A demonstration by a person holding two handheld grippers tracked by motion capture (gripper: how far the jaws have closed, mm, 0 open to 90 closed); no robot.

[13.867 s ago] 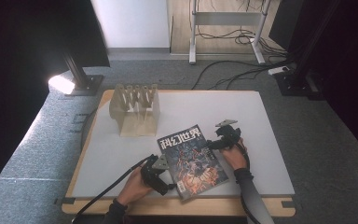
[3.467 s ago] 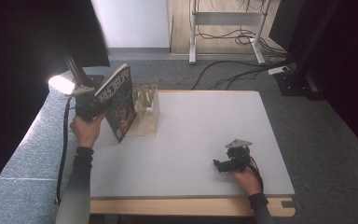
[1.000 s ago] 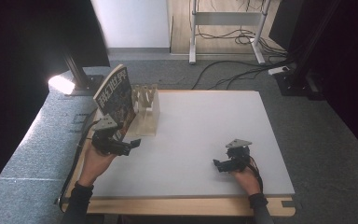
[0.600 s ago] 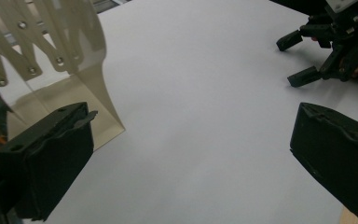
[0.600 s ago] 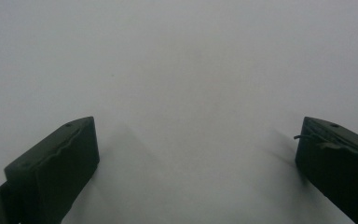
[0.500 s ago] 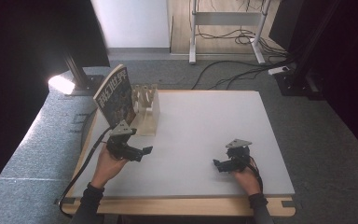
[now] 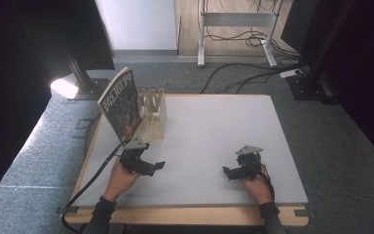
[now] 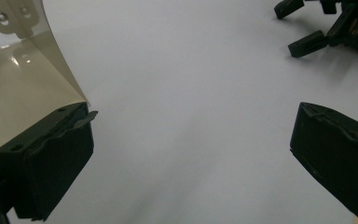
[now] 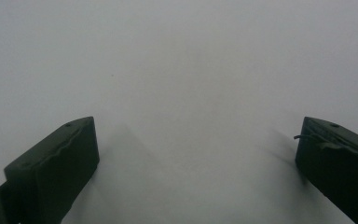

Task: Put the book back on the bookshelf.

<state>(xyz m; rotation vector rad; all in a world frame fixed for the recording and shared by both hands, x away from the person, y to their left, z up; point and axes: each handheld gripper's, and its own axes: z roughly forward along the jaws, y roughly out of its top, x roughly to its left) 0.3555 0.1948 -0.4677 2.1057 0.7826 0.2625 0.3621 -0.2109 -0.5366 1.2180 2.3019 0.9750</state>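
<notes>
Now my white-topped table [image 7: 209,131] carries a pale wooden slotted rack [image 7: 154,114] at its far left, with the colourful glossy magazine [image 7: 122,104] standing tilted in it. Just near of it, my left tool [image 7: 152,165] sits spread and empty; my right tool [image 7: 230,171], well apart, is likewise spread.

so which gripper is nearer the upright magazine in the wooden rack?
The left gripper, just below the colourful magazine; the right gripper rests across the white table.
</notes>
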